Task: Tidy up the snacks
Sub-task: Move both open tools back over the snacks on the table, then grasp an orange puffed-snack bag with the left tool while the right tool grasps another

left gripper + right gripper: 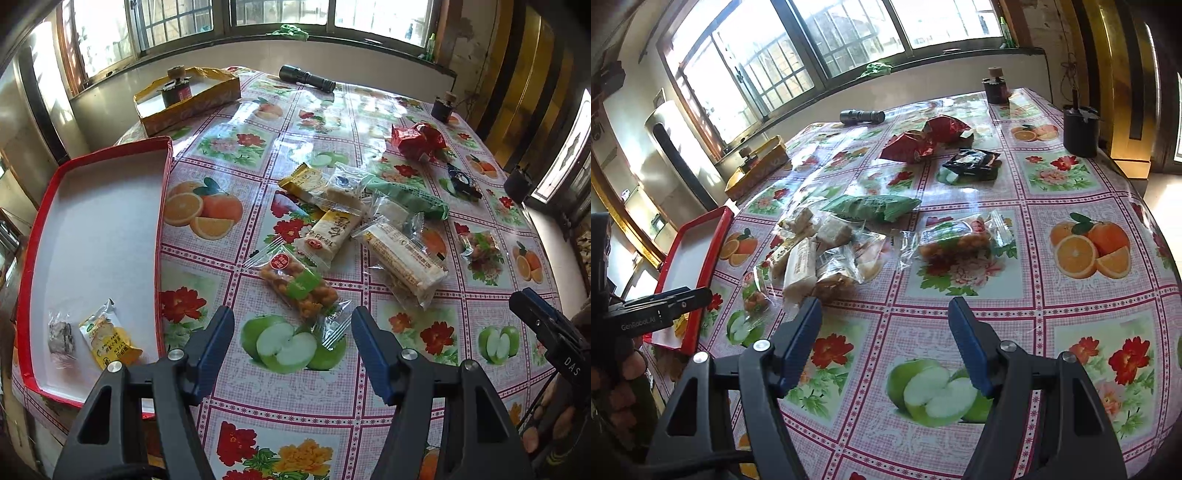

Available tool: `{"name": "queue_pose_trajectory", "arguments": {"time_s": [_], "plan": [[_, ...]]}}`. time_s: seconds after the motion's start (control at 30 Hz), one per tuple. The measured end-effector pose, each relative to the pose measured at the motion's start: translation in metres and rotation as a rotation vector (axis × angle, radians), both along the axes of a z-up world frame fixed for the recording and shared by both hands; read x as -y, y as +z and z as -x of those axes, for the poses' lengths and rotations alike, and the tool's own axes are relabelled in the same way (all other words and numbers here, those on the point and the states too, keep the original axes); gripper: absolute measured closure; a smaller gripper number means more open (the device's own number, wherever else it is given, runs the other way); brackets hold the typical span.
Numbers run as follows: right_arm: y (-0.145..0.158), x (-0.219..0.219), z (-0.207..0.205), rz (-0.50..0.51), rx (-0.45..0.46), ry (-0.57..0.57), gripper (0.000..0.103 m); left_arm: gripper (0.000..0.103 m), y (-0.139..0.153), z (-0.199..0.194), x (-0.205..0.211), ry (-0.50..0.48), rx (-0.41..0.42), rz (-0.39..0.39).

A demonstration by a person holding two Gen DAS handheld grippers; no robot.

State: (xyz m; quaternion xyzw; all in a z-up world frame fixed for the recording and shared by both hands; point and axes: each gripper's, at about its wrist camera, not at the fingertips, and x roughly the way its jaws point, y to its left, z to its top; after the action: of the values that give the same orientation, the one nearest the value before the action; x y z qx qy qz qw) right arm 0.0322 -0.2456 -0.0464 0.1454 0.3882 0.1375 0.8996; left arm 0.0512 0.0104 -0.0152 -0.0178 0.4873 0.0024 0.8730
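Note:
Several wrapped snacks lie in a loose pile mid-table. Nearest my open left gripper (292, 317) is a clear pack of orange puffs with a green label (300, 284), just ahead of the fingertips. A red tray (162, 206) at the left holds a yellow snack pack (107, 338) and a small grey one (61, 336). My right gripper (884, 308) is open and empty above the tablecloth, short of the pile; a cream bar (799, 264) lies near its left finger and a clear puff pack (956, 240) is ahead.
A green pack (875, 208), red bags (923, 140) and a black pack (973, 162) lie farther back. A yellow box (192, 99) with a jar, a flashlight (306, 77) and dark cups (1080, 129) stand near the table's far edges.

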Motion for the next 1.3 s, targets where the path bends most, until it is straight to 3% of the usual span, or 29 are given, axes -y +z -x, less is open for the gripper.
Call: {"name": "queue_pose_trajectory", "arguments": {"time_s": [0.53, 0.67, 0.9, 1.07, 1.17, 1.3], "plan": [[-0.003, 0.010, -0.009, 0.001, 0.000, 0.010, 0.032, 0.037, -0.016, -0.020, -0.006, 0.053, -0.079, 0.067], [-0.006, 0.010, -0.023, 0.057, -0.012, 0.059, 0.031, 0.037, -0.021, -0.029, -0.012, 0.089, -0.108, 0.113], [-0.001, 0.007, -0.055, 0.188, 0.013, 0.248, 0.030, 0.037, -0.030, -0.042, -0.018, 0.147, -0.152, 0.183], [0.004, -0.006, -0.071, 0.369, 0.078, 0.513, 0.021, 0.037, -0.039, -0.052, -0.019, 0.173, -0.197, 0.227], [-0.004, -0.012, -0.087, 0.439, 0.050, 0.641, 0.018, 0.037, -0.044, -0.056, -0.019, 0.184, -0.212, 0.225], [-0.015, -0.016, -0.113, 0.461, 0.023, 0.692, 0.018, 0.037, -0.052, -0.062, -0.018, 0.190, -0.242, 0.219]]}}
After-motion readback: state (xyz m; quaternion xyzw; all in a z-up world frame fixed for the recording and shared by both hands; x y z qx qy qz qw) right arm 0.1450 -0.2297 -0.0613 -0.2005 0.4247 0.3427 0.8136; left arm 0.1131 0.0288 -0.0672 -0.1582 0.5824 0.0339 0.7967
